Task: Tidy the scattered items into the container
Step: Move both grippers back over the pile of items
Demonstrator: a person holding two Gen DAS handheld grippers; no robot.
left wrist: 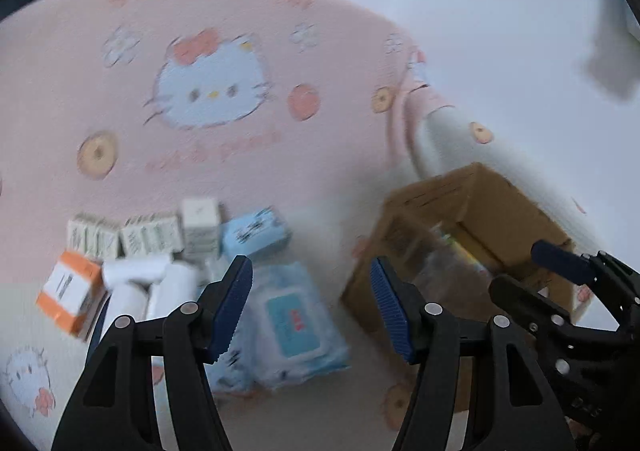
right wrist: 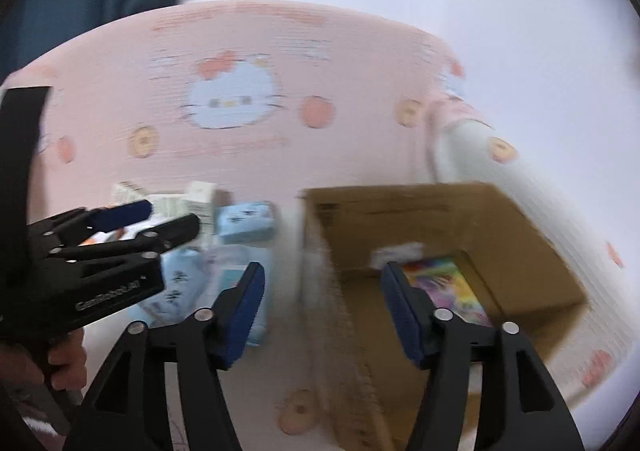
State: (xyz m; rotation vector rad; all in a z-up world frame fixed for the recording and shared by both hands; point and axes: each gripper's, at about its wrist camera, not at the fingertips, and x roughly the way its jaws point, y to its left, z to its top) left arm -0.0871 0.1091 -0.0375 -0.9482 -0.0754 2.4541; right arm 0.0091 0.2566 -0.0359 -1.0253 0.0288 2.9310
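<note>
Scattered items: small cartons (left wrist: 148,237), a blue box (left wrist: 256,231), an orange-edged box (left wrist: 70,291), white rolls (left wrist: 132,291) and a soft wipes pack (left wrist: 292,323), heaped on the pink mat (left wrist: 160,155) just left of the cardboard box (right wrist: 500,219), which already holds a colourful packet (right wrist: 448,283). Likely light; cartons stiff, so take them across flat faces. The wipes pack looks slippery and yielding; you should pinch it mid-body. Your left gripper (left wrist: 312,311) and right gripper (right wrist: 324,315) both stand wide apart, empty.
</note>
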